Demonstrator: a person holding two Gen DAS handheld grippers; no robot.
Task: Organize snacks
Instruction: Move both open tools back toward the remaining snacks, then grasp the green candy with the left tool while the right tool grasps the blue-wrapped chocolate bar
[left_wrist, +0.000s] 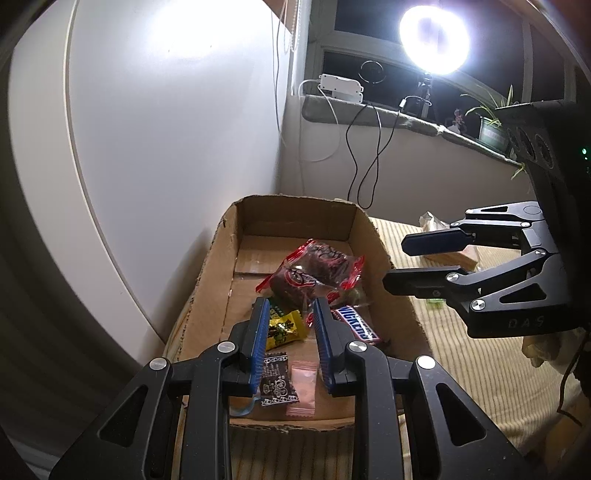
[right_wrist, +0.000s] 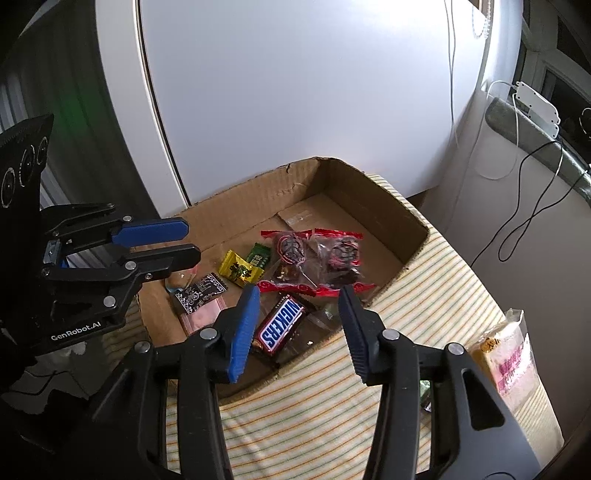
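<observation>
A cardboard box (left_wrist: 218, 258) (right_wrist: 391, 210) sits on a striped cloth and holds several snacks: red-edged clear packets of dark snacks (left_wrist: 314, 273) (right_wrist: 317, 258), a Snickers bar (left_wrist: 356, 323) (right_wrist: 282, 325), a yellow candy (left_wrist: 286, 328) (right_wrist: 240, 272), a green packet (right_wrist: 260, 256), a black packet (left_wrist: 275, 380) (right_wrist: 201, 291) and a pink sachet (left_wrist: 303, 384) (right_wrist: 207, 315). My left gripper (left_wrist: 290, 306) (right_wrist: 190, 240) is open and empty above the box's near end. My right gripper (right_wrist: 299, 295) (left_wrist: 397, 264) is open and empty over the box's side wall.
A white rounded panel (left_wrist: 166, 129) stands behind the box. Outside the box on the striped cloth (right_wrist: 332, 406) lie a clear bag with a yellow cake (right_wrist: 506, 354) and a small green item (right_wrist: 424, 387). A windowsill with cables, a ring light (left_wrist: 434, 37) and plants is at the back.
</observation>
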